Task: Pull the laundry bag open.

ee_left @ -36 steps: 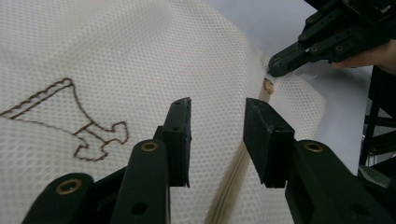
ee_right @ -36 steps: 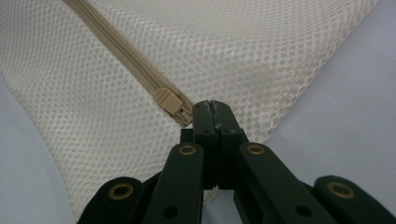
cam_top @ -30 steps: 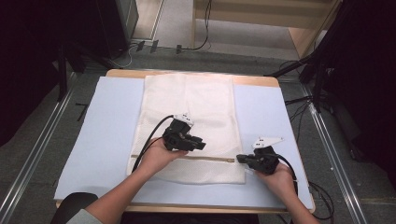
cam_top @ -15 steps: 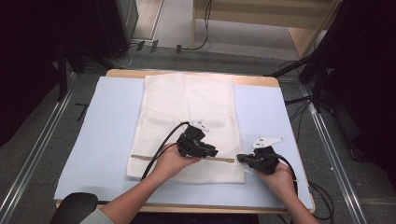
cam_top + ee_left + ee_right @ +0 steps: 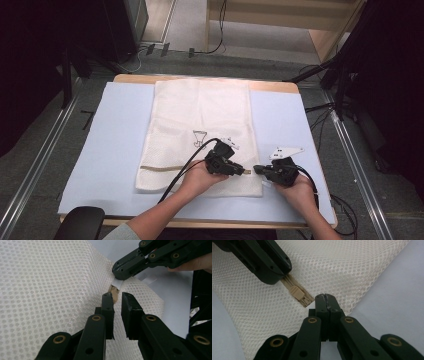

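**Both grippers meet at the zipper end of the mesh bag**

I see the white mesh laundry bag lying flat on the pale blue mat that covers the wooden surface, its long side running away from me. A tan zipper crosses the bag near its front edge.

My left gripper sits over the right part of that zipper, pointing toward my right gripper; the two nearly meet tip to tip at the bag's front right corner. In the left gripper view, the jaws have just been closing and stand a narrow gap apart, with the end of the zipper just past their tips. I see nothing pressed between them.

In the right gripper view, the right gripper's jaws are closed tight together on the bag's edge beside the end of the zipper, and the beige zipper slider lies just off their tips to the left. The left gripper view shows those same jaws pinching a small white tab at the zipper's end. The bag's corner is slightly lifted there.
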